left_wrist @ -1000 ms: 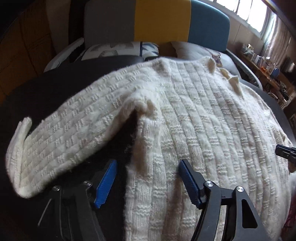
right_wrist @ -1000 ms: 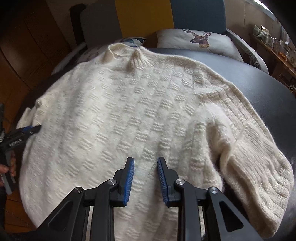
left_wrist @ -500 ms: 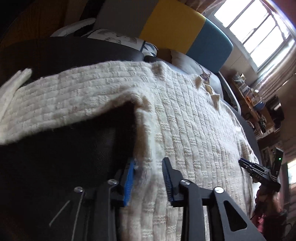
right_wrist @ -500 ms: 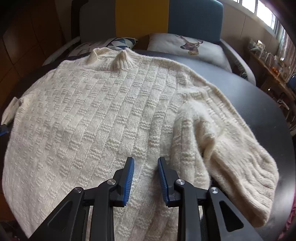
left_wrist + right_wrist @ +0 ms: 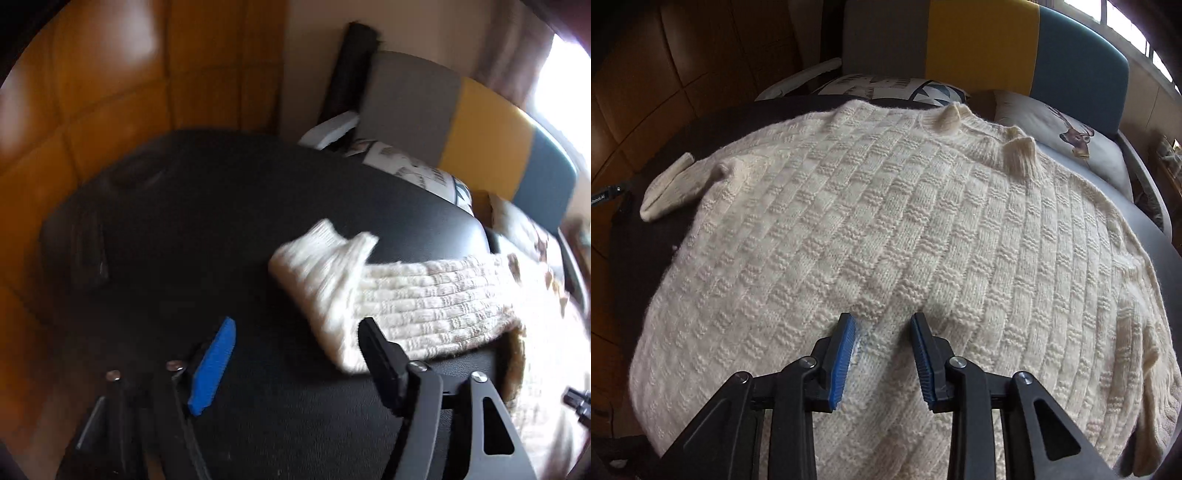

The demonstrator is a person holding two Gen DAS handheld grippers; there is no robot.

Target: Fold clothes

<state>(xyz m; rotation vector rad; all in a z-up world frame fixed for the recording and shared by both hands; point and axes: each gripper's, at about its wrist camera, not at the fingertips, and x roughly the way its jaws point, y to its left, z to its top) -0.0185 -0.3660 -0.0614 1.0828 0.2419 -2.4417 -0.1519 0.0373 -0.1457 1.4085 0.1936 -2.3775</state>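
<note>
The left gripper (image 5: 295, 354) tilts down over the dark round bench (image 5: 229, 229), jaws opening wide and empty. It has swung left off the cream knitted sweater (image 5: 886, 229), whose sleeve cuff (image 5: 325, 266) lies at two o'clock. The right gripper (image 5: 882, 354) hovers above the flat sweater, narrow jaws opening, empty.

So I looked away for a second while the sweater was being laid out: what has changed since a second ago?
The left gripper has swung from the sweater's body out to the sleeve cuff; its jaws closed and are opening again, with only dark table between them. The right gripper has slid along the sweater, jaws opening slightly. The sweater lies spread flat as before, nothing folded.
</note>
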